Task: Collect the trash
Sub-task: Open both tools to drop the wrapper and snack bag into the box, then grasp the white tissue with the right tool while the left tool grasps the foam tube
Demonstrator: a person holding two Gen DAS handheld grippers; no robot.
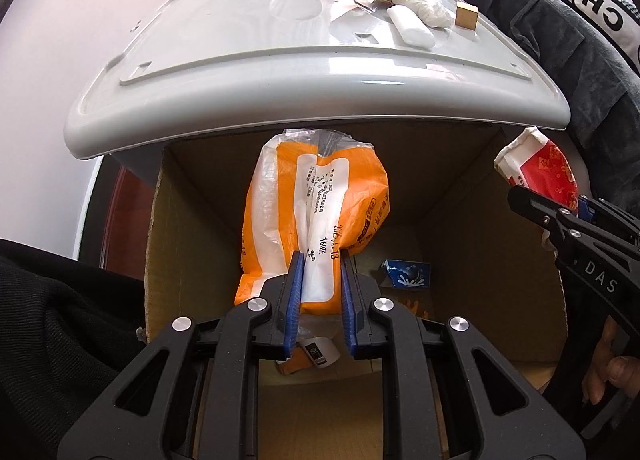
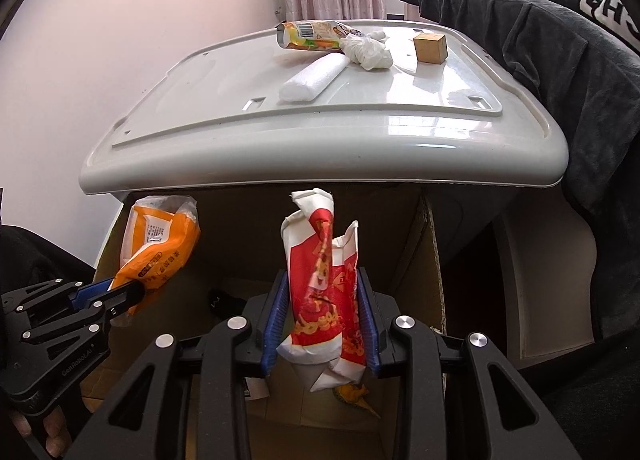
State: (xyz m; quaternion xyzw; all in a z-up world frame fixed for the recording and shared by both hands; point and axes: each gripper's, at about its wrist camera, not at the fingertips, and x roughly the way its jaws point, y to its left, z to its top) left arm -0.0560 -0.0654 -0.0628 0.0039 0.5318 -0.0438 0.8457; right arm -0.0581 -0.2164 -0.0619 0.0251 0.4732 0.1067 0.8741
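Open brown cardboard box (image 1: 460, 195) below the front edge of a white plastic lid (image 1: 248, 59), orange-and-white plastic bag (image 1: 320, 211) over the box left, red-and-white paper wrapper (image 2: 324, 296) right, white foam stick (image 2: 312, 77), crumpled white tissue (image 2: 368, 49), small tan cube (image 2: 430, 47) on the lid's far part.

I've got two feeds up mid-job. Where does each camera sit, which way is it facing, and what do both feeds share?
Left wrist: sits on the left gripper, looking down into the cardboard box; jaws pinch the orange bag; a hand shows at right.
Right wrist: sits on the right gripper, facing the same box; the red wrapper stands between its pads.
Shared: the box, both wrappers, the white lid with leftover trash.
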